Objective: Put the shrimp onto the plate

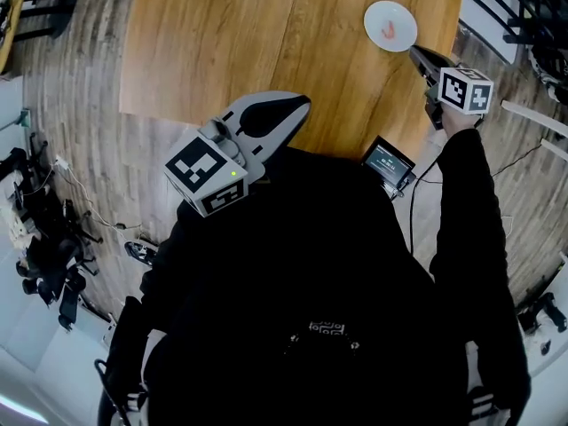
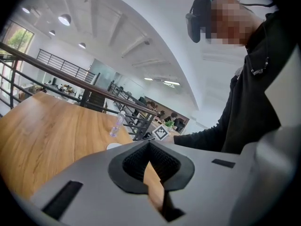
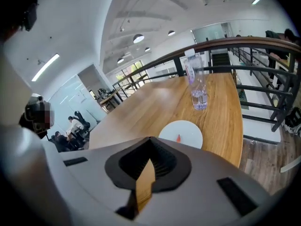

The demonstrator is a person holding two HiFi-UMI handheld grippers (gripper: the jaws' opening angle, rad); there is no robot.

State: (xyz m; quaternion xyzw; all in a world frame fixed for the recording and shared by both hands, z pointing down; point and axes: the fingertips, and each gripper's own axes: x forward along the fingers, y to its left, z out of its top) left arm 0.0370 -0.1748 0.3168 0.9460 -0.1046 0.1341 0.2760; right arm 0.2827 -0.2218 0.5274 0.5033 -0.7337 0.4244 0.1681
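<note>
A small orange shrimp (image 1: pixel 390 31) lies on a round white plate (image 1: pixel 390 14) at the far right of the wooden table (image 1: pixel 231 43). My right gripper (image 1: pixel 414 51) hovers just at the plate's near edge, its jaws shut with nothing between them. In the right gripper view the plate (image 3: pixel 188 128) with the shrimp (image 3: pixel 178 137) sits right beyond the closed tips (image 3: pixel 150 139). My left gripper (image 1: pixel 302 105) is over the table's near edge, well left of the plate, and is also shut and empty (image 2: pixel 149 142).
A clear water bottle (image 3: pixel 197 86) stands beyond the plate near the table's far right corner. A small device with a lit screen (image 1: pixel 388 163) sits below the table's near edge. A metal railing (image 1: pixel 506 7) runs along the right; cables and gear (image 1: pixel 44 256) lie on the floor at the left.
</note>
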